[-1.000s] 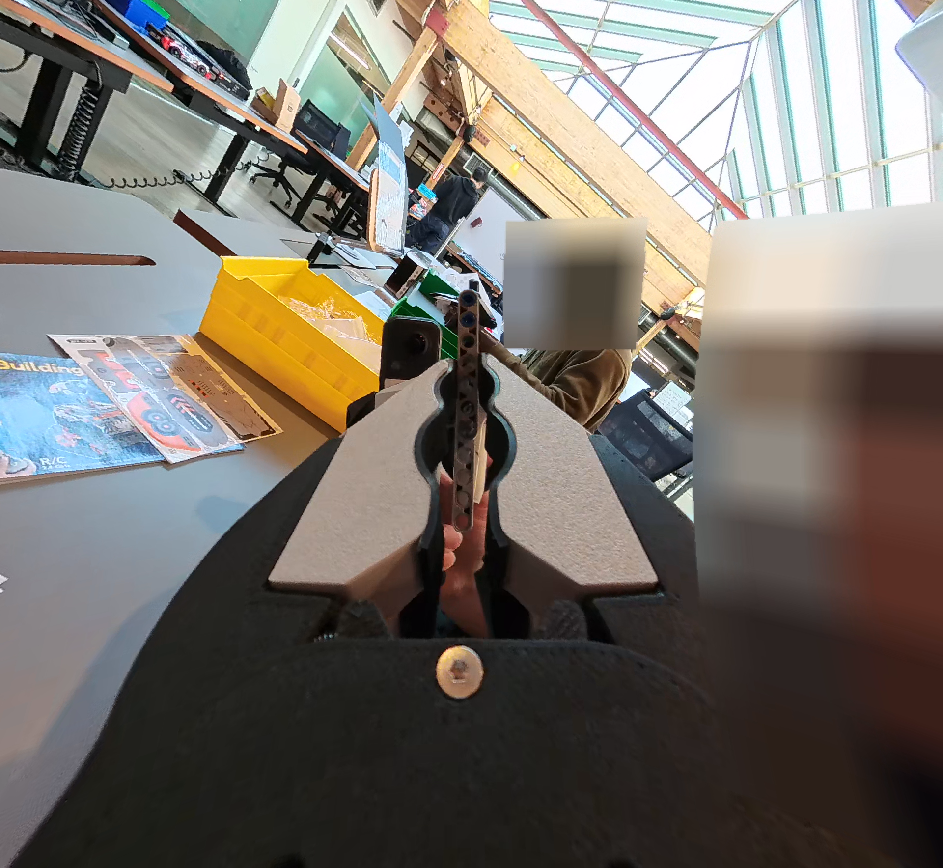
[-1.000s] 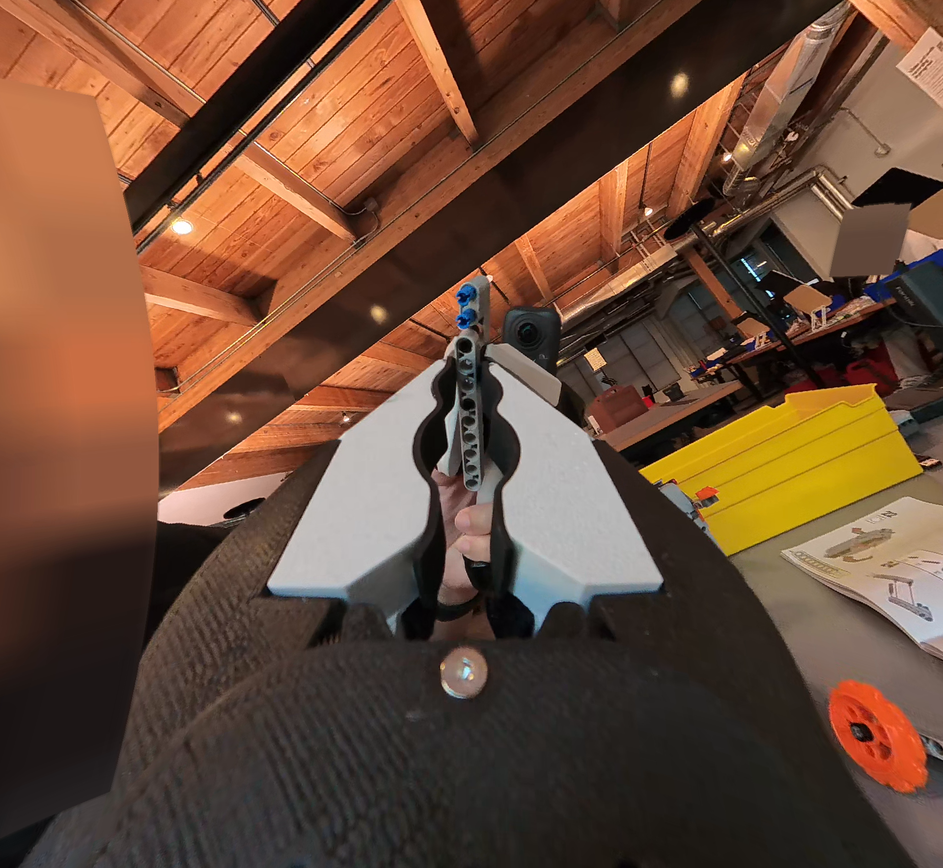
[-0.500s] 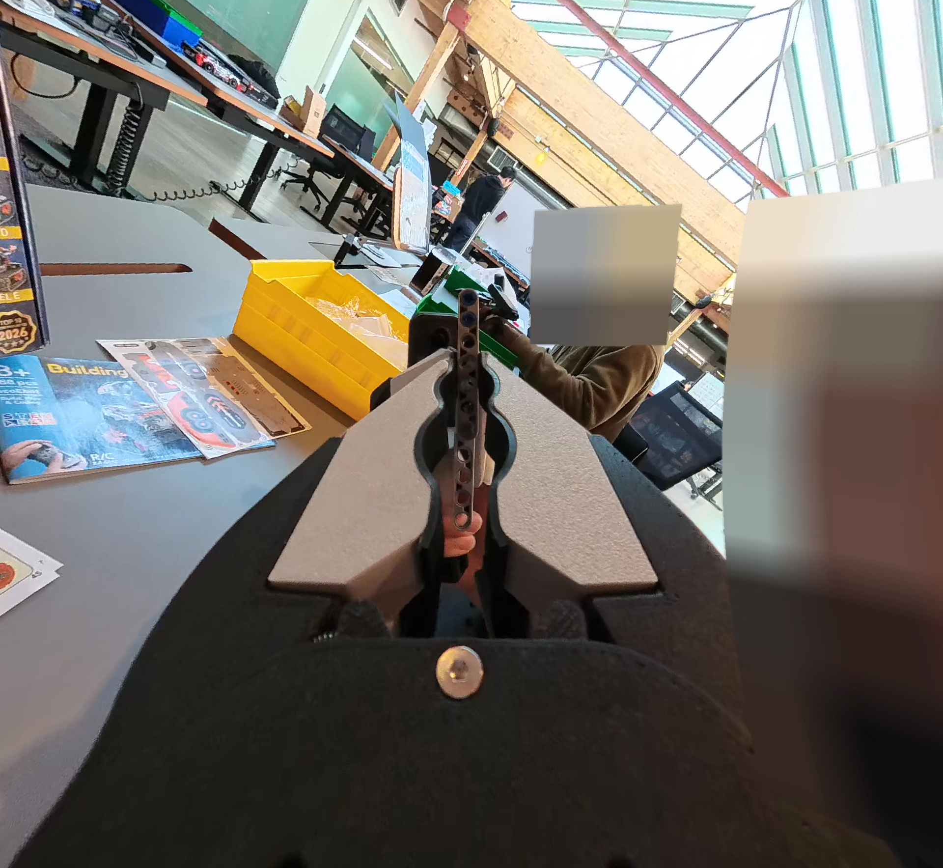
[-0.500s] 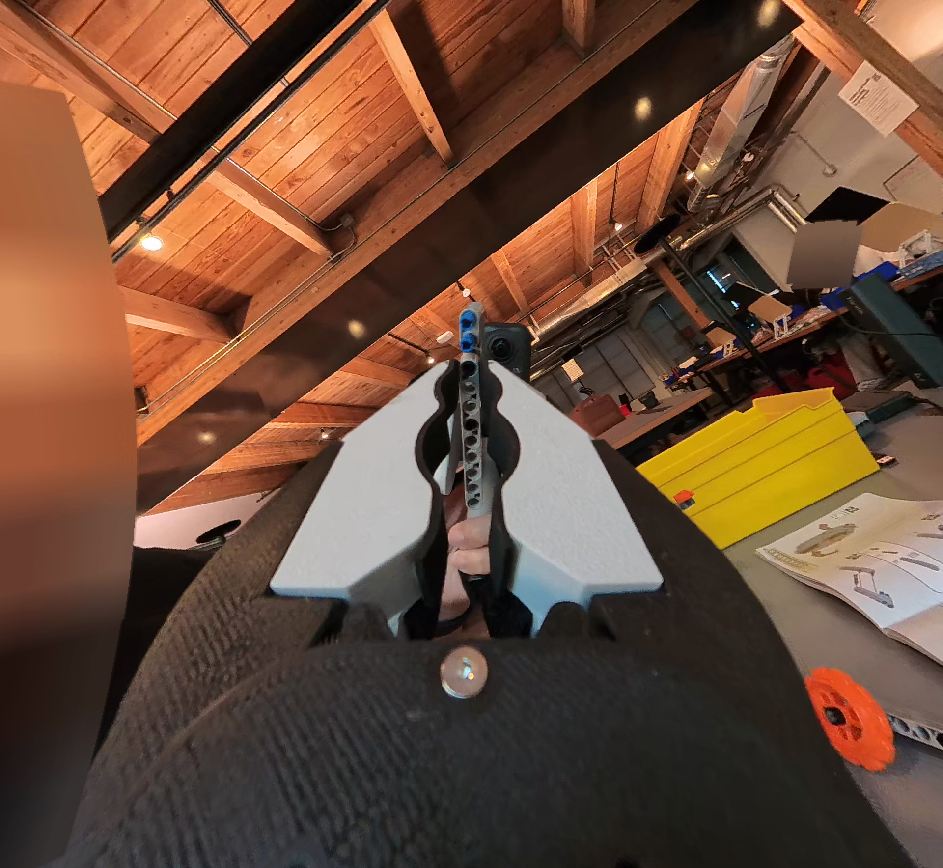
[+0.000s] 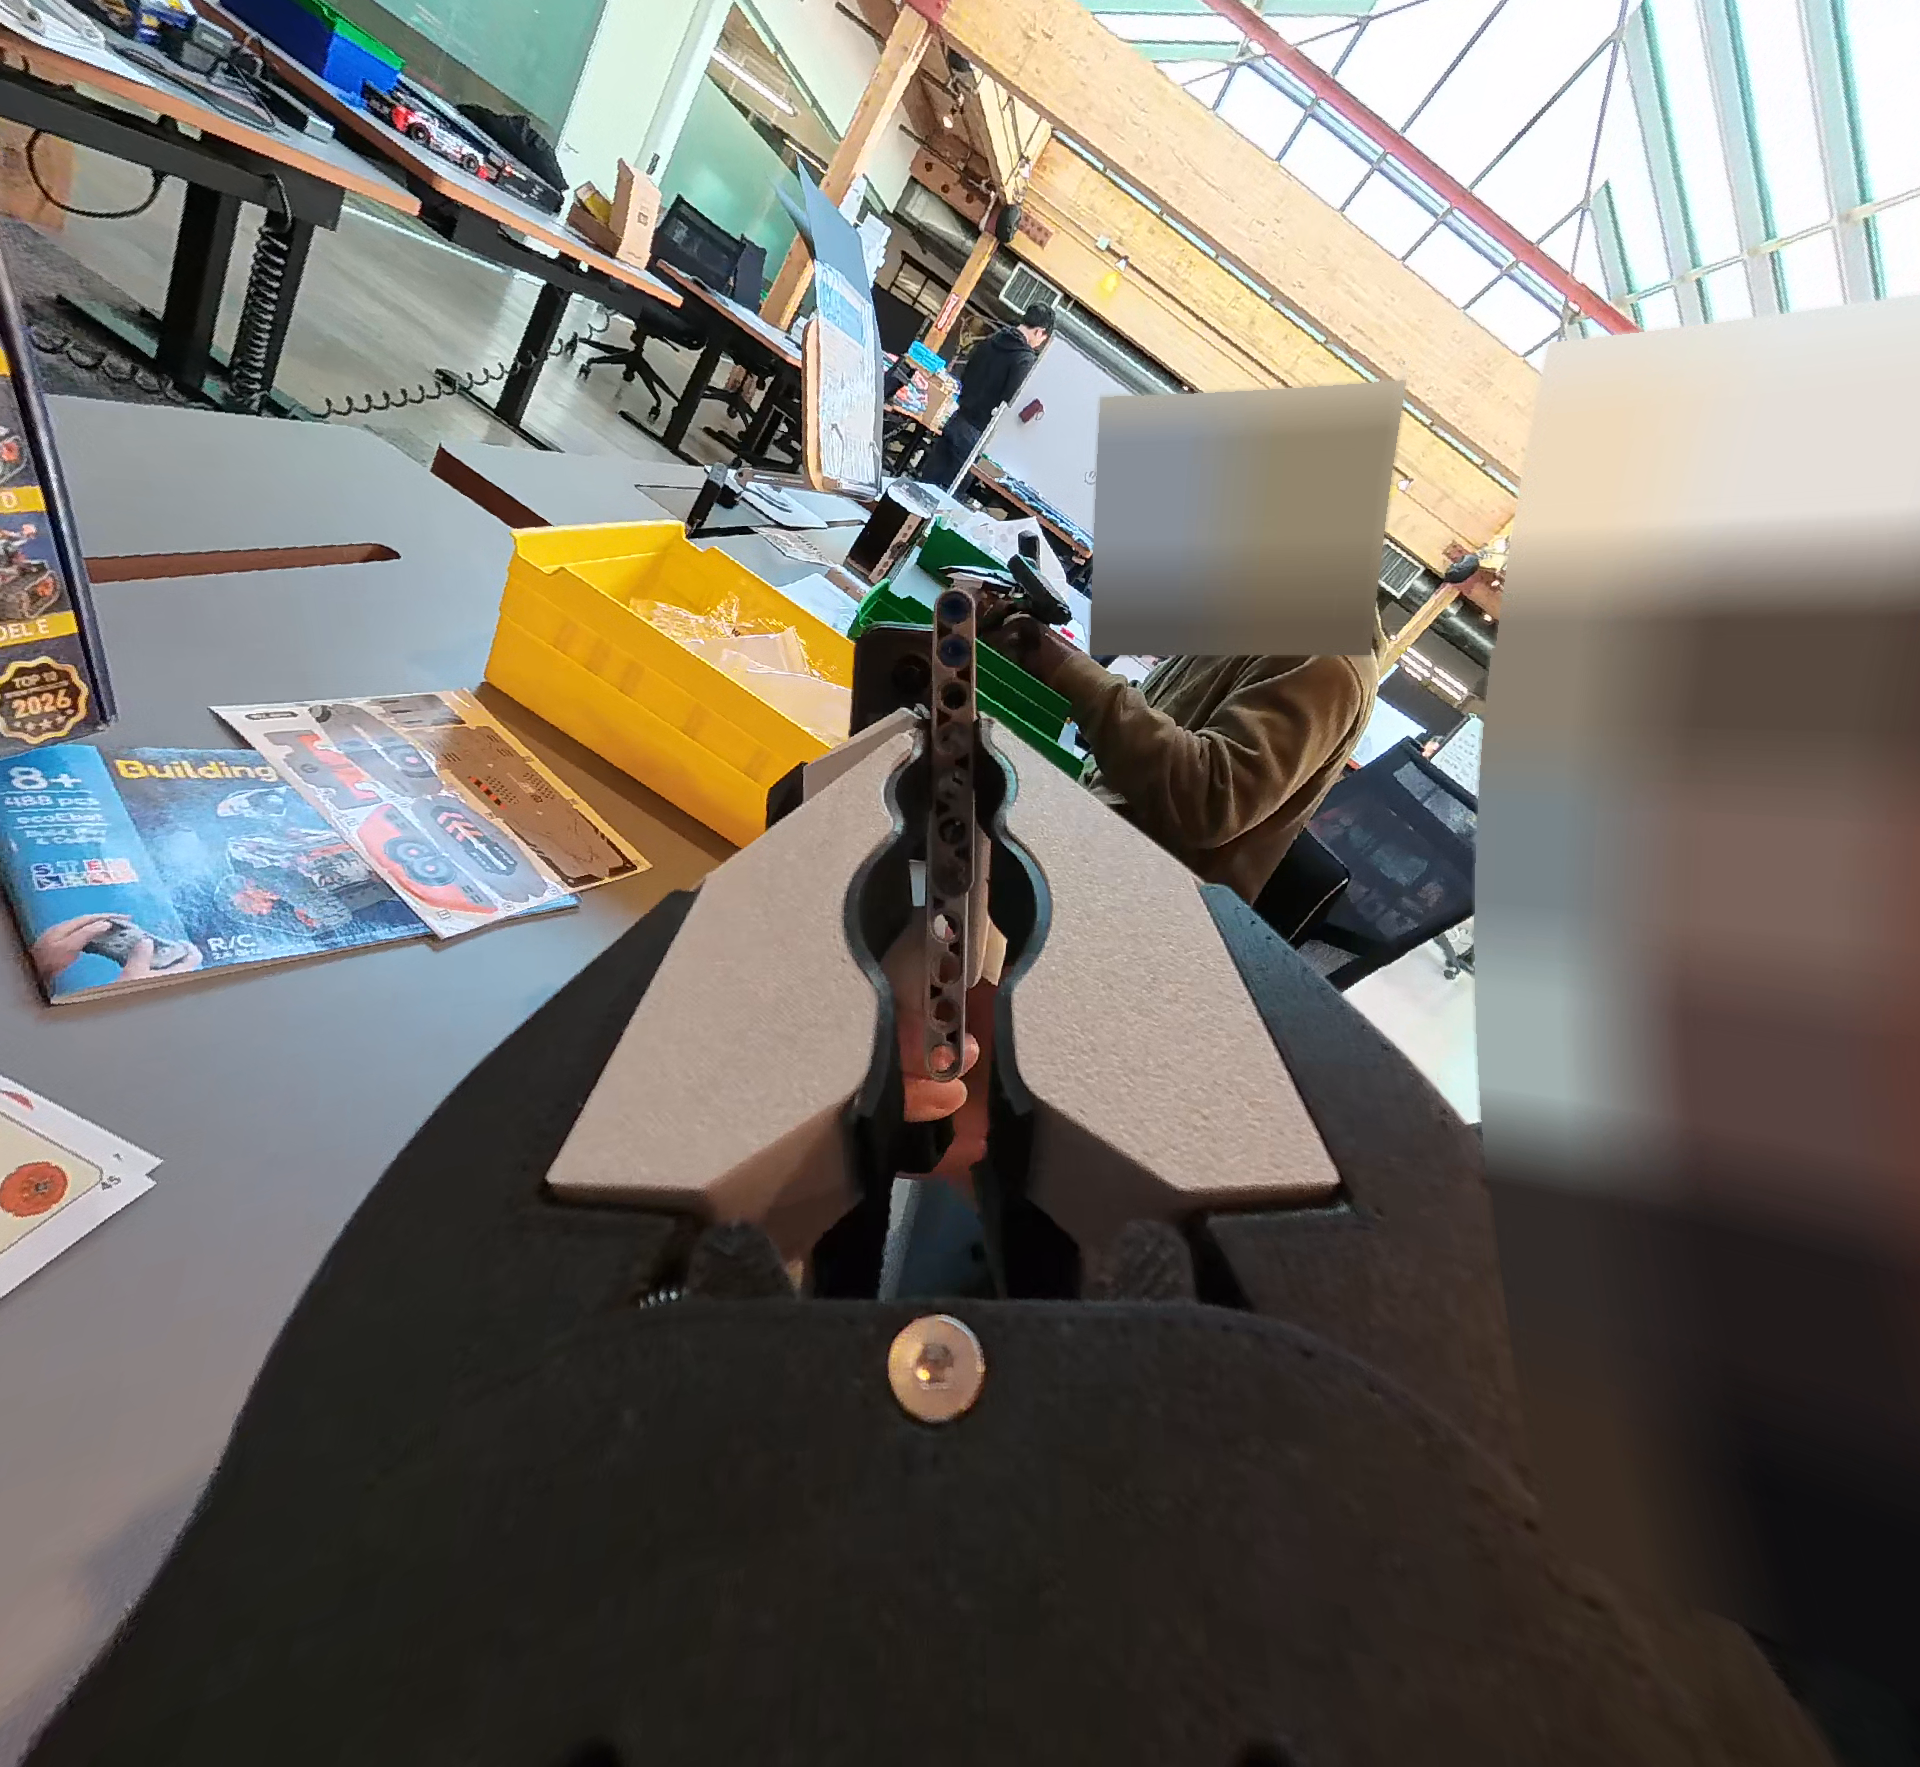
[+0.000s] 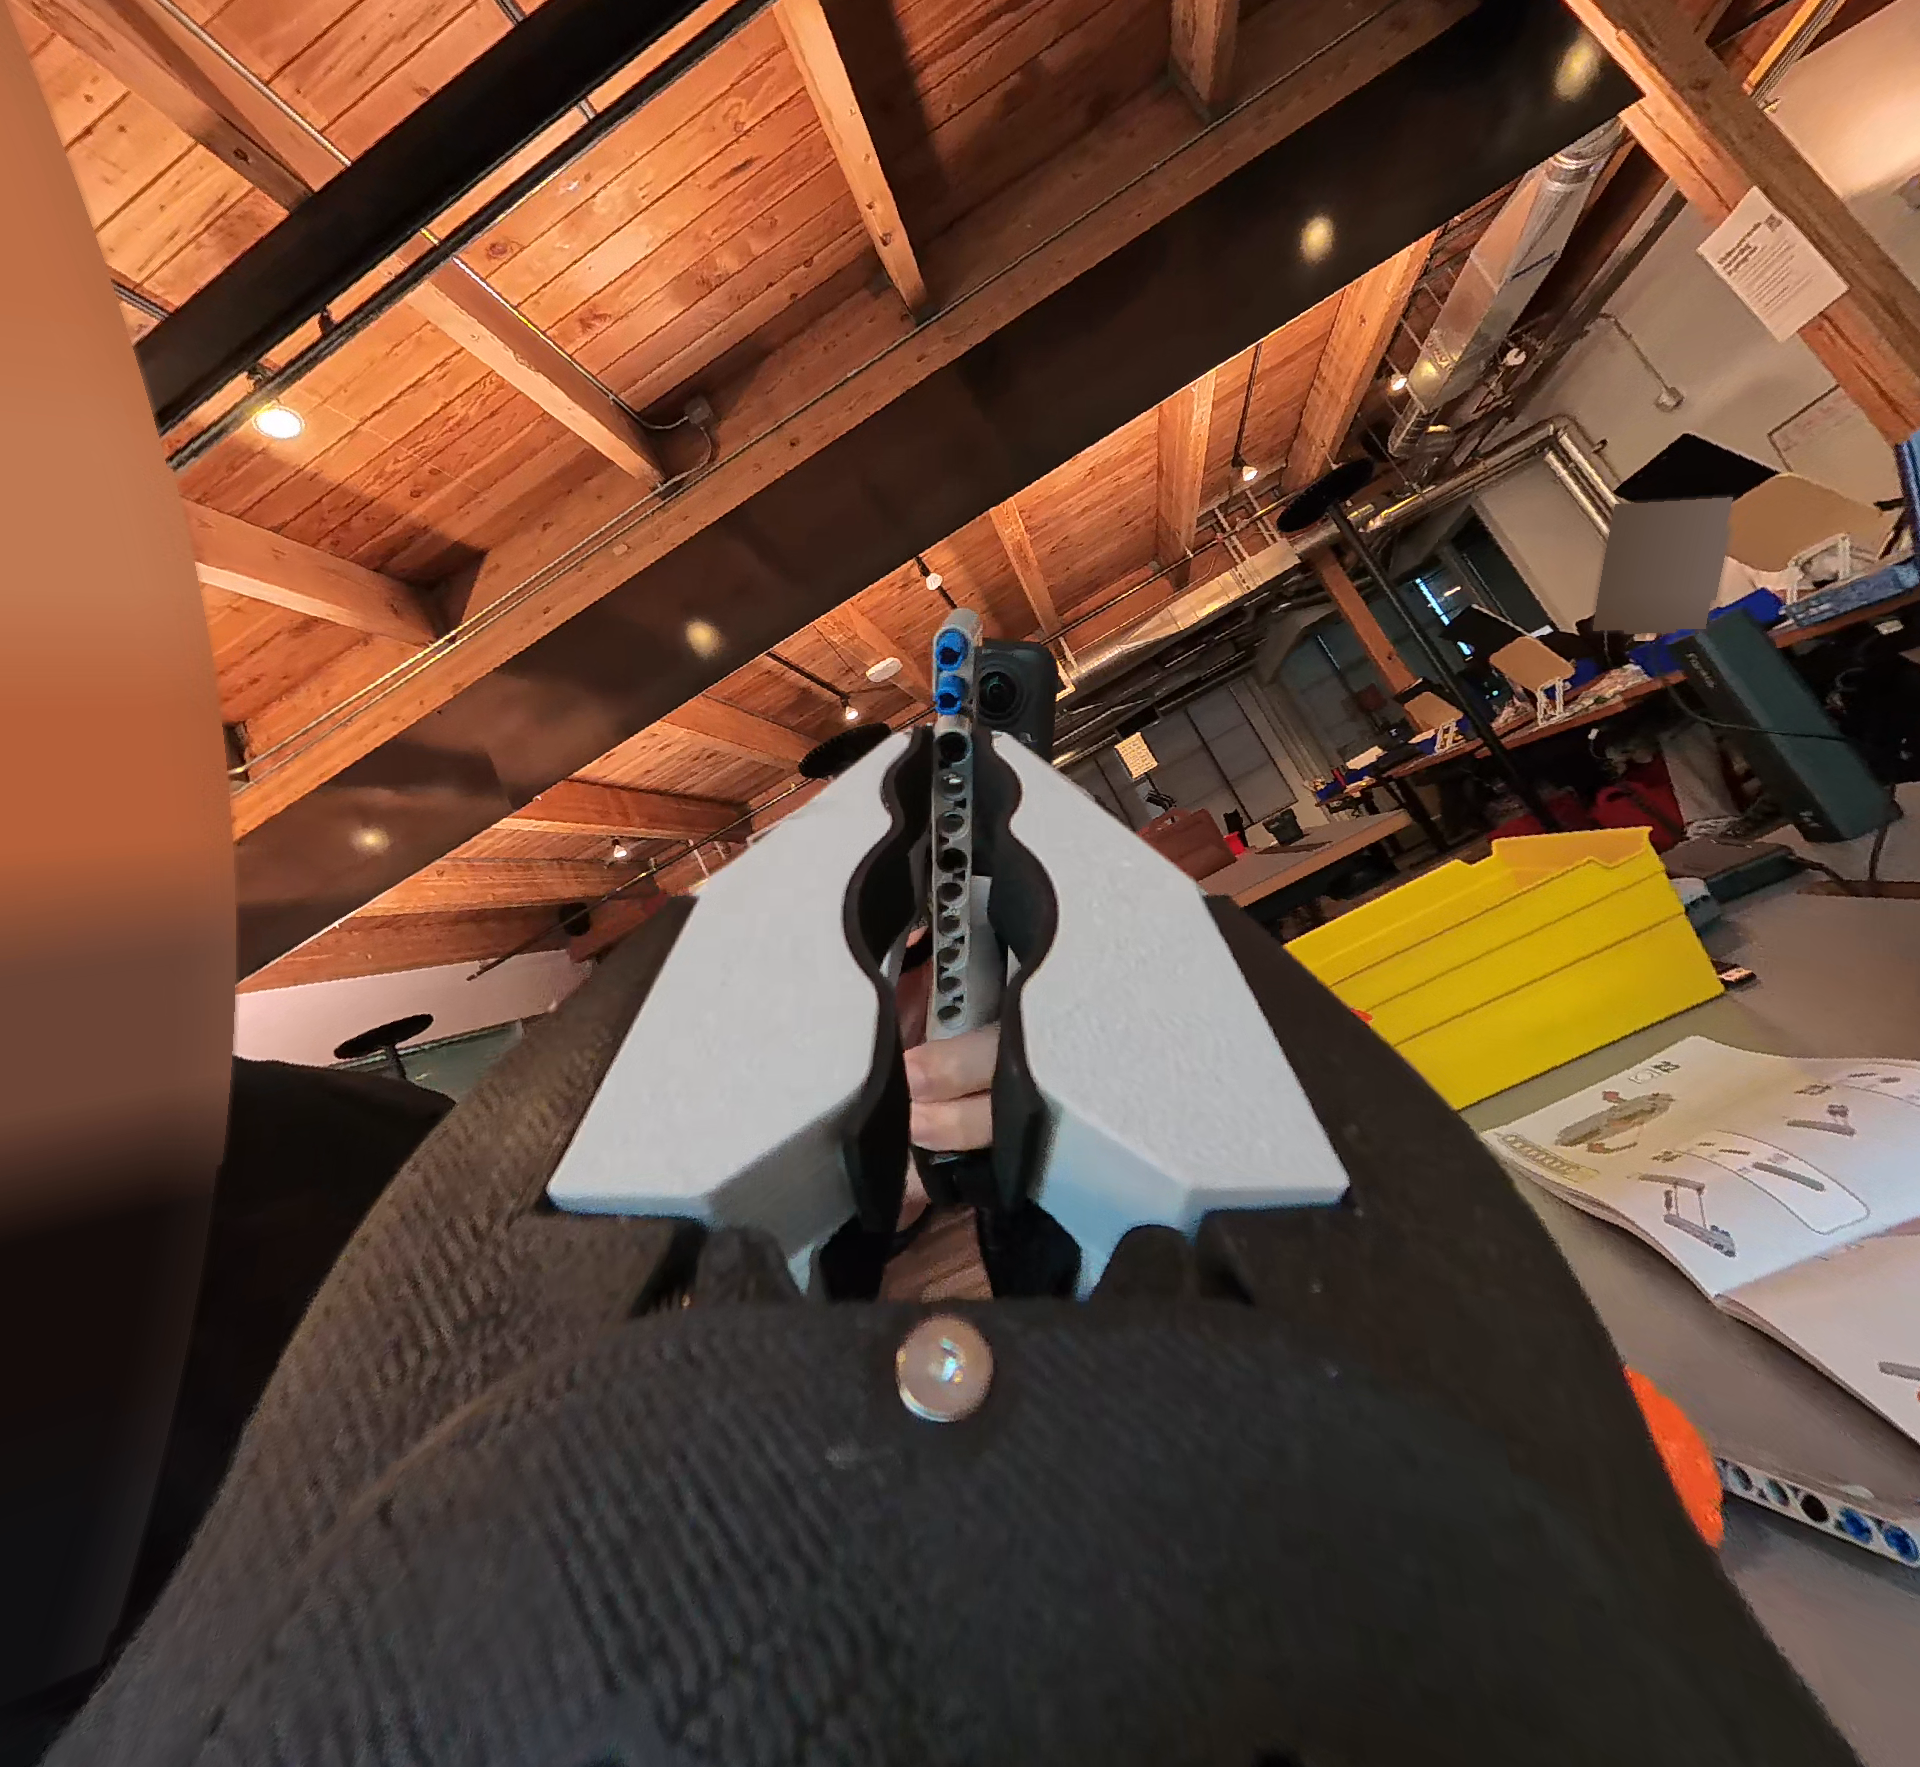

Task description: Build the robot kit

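Gripping a dark holed beam (image 5: 951,813) edge-on, the left tongs (image 5: 948,761) are closed on it above the grey desk (image 5: 260,1073); yellow bin (image 5: 644,668) and booklets (image 5: 343,824) lie well apart to the left. The right tongs (image 6: 956,772) are likewise clamped on a grey beam (image 6: 952,896) with blue pins (image 6: 947,673), raised toward the ceiling. An orange wheel (image 6: 1673,1468) is cut off behind the tongs' body. Fingers (image 6: 951,1083) show behind.

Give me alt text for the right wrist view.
The right claw is shut on a grey perforated beam with two blue pins at its tip, pointing toward a wooden ceiling. A yellow bin and open instruction booklet lie right.
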Demonstrator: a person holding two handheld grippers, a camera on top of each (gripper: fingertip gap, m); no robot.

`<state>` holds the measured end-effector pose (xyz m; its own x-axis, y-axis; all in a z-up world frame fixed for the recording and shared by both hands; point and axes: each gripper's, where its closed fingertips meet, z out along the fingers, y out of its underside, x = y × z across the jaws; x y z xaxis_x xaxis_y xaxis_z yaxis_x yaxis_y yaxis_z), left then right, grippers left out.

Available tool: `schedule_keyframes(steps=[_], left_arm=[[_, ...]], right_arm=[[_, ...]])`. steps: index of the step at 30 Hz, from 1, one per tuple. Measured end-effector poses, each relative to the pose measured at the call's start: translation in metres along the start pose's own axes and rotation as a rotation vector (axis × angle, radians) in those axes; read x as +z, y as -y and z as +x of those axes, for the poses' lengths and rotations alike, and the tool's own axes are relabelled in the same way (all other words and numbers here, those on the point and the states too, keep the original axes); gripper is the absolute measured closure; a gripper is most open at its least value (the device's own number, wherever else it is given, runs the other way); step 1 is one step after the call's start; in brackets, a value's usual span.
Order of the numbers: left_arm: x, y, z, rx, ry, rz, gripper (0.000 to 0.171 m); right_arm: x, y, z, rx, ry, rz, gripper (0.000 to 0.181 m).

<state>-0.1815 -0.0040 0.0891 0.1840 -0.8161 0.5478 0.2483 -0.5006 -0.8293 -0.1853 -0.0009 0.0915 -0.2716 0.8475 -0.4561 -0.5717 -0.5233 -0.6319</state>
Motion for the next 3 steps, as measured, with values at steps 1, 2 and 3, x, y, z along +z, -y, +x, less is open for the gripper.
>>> schedule_keyframes(steps=[1, 2, 3], left_arm=[[0.0001, 0.0006, 0.0015, 0.002, -0.005, 0.007, 0.166], [0.0002, 0.0012, 0.0031, -0.005, -0.016, 0.018, 0.166], [0.0002, 0.0019, 0.0046, -0.017, -0.030, 0.035, 0.166]], right_arm=[[0.0002, 0.0003, -0.0014, -0.010, 0.003, 0.003, 0.175], [0.0003, 0.0005, -0.0028, -0.018, 0.007, 0.006, 0.175], [0.0004, 0.0007, -0.0038, -0.020, 0.011, 0.009, 0.175]])
